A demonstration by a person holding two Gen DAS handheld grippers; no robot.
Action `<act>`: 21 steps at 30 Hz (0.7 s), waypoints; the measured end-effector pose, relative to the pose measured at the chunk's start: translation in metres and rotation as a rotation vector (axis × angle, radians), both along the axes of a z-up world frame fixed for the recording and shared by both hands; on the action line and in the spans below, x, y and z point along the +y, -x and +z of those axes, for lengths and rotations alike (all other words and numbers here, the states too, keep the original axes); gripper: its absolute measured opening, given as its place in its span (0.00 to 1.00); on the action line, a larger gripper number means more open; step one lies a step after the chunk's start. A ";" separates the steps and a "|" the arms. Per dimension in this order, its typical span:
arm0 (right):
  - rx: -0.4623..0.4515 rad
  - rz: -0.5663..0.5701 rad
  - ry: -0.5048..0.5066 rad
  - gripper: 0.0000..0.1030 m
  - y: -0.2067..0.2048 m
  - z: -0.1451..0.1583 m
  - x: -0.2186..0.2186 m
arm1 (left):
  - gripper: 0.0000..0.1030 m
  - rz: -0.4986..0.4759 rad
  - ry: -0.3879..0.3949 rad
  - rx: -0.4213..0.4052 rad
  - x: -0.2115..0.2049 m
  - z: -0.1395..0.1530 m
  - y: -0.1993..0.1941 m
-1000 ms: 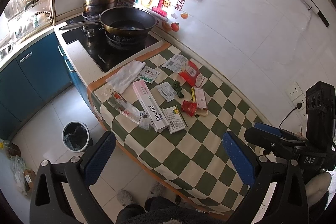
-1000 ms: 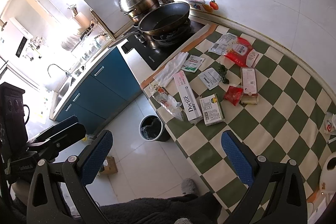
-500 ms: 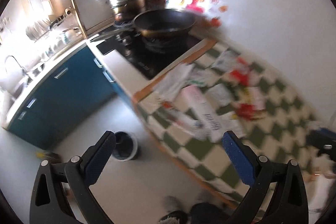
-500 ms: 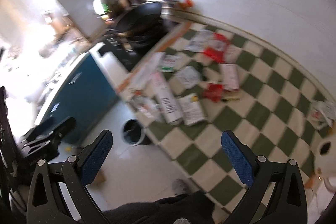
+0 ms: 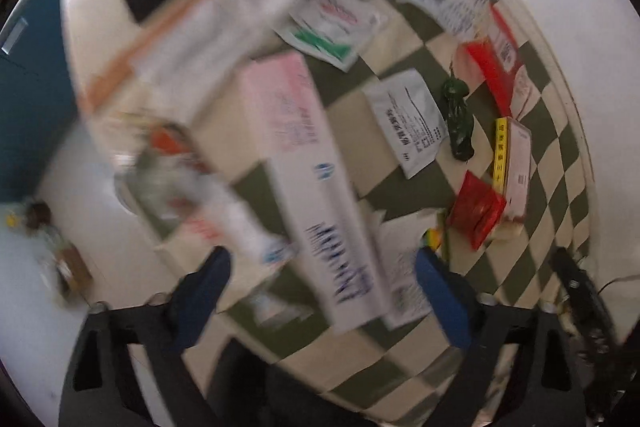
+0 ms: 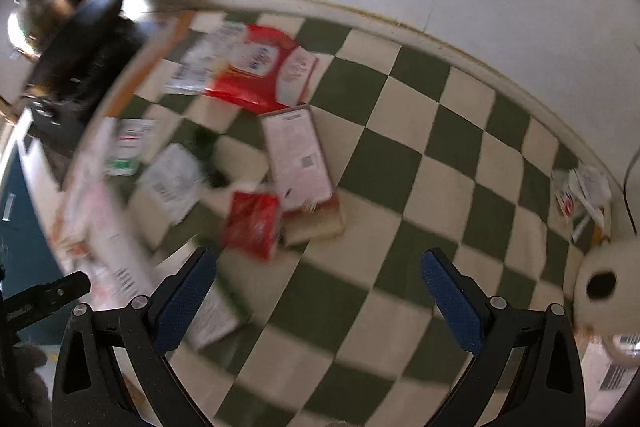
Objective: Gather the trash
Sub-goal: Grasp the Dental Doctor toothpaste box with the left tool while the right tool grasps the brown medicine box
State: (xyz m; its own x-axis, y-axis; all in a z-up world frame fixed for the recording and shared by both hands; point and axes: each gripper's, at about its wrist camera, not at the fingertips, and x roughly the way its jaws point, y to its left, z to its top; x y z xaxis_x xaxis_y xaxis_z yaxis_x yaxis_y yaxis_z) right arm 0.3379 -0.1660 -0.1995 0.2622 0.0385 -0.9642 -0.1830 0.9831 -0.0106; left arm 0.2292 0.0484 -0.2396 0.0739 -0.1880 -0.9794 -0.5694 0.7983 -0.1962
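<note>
A green-and-cream checked surface (image 6: 400, 131) under a white wall carries scattered trash. The long white box (image 5: 316, 195) fills the frame's centre, between the left tool's (image 5: 320, 287) closing, untouching jaws. The right tool (image 6: 320, 283) gapes wide, empty, red packet (image 6: 252, 223) just above.

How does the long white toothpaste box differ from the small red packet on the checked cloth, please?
The toothpaste box is long, rigid and straight-edged; the red packet is short, soft and crinkled. The box is white and pink with dark blue lettering, while the packet is glossy red. The box lies between the left tongs' open fingers; the packet lies off to their right, leaning on a pale carton. Both rest unheld on the green-and-cream checked cloth.
</note>
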 end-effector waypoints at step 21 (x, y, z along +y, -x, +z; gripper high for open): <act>0.074 0.032 -0.110 0.60 -0.070 -0.061 -0.002 | 0.44 -0.188 -0.254 -0.143 -0.018 0.091 -0.021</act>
